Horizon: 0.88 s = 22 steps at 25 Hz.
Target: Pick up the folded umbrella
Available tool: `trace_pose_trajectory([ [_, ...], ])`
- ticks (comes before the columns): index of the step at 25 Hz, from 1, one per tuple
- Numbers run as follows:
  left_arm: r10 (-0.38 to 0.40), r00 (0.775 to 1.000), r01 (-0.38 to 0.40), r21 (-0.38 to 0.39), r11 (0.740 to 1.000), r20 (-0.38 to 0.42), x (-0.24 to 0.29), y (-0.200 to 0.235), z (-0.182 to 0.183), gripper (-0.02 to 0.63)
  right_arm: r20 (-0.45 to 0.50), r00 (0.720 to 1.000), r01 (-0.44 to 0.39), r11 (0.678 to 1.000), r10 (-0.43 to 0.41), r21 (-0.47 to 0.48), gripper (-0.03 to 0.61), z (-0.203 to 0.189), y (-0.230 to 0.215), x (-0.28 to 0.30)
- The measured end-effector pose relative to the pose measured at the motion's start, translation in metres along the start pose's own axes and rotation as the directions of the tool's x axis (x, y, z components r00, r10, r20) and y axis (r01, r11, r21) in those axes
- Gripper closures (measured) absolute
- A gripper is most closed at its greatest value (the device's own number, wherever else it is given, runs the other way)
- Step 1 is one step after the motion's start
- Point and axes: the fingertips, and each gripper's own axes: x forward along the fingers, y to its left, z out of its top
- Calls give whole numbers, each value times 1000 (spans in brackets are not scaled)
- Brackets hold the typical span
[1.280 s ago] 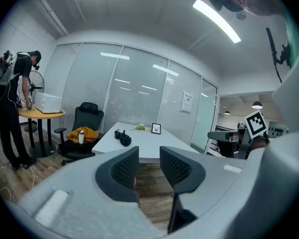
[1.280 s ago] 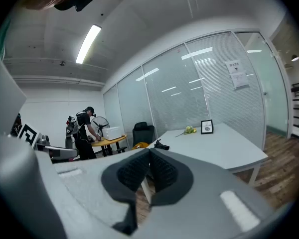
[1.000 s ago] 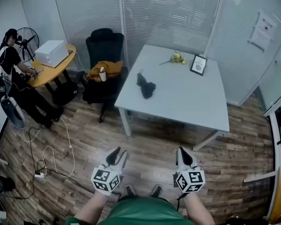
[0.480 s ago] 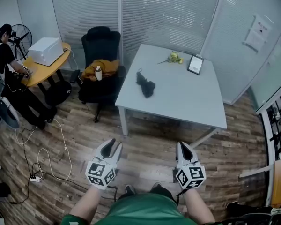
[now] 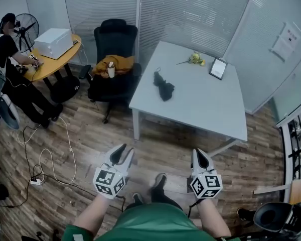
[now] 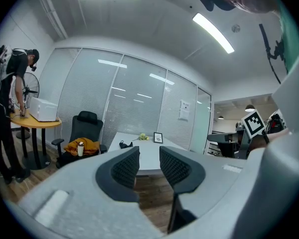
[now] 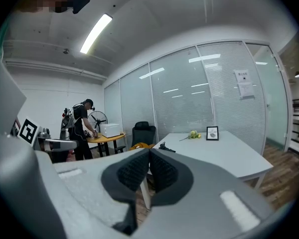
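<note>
I hold both tools low in front of me over the wooden floor (image 5: 155,144), each pointing toward the grey bench (image 5: 203,107) ahead. My left tool (image 5: 121,152) stands open: its two black ribbed pads (image 6: 123,169) are parted with a clear gap, and nothing sits between them. My right tool (image 5: 198,154) is closed, its pads (image 7: 134,172) pressed together on nothing. The folded umbrella (image 5: 164,86), black and bunched, lies flat on the bench near the left edge, on the side nearest the chair, well apart from both tools. Farther back on the bench a yellow flower (image 5: 193,59) lies near the far edge, and a small framed picture (image 5: 218,68) stands just beside it to the right. A black office chair (image 5: 115,36) is drawn up just beside the bench's left side, with an orange garment (image 5: 122,63) heaped on its seat and a small bottle (image 5: 111,69) standing upright on the garment. Off to the left, a person in dark clothes (image 5: 7,59) leans over a round yellow bench (image 5: 47,69) that carries a white box-shaped machine (image 5: 53,42), with a standing fan (image 5: 27,28) behind. A white cable (image 5: 65,149) trails across the floor.
</note>
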Motion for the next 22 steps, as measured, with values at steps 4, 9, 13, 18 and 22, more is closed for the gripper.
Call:
trace_pose_trajectory([
  [4,30,999,-31,19,999,14,16,14,17,479,9,999,-42,999,42,0,575,11,-5,33],
  [9,83,996,-84,22,996,14,45,26,25,479,7,993,-115,993,115,2,575,20,-13,78],
  [13,108,994,-108,25,994,-5,87,25,29,479,3,989,-147,989,147,17,575,27,-41,114],
  [18,141,990,-140,17,990,-24,132,19,35,479,3,985,-170,984,170,52,575,34,-80,147],
  [22,173,984,-172,22,985,-46,157,18,34,479,4,983,-185,980,185,79,575,35,-106,168],
])
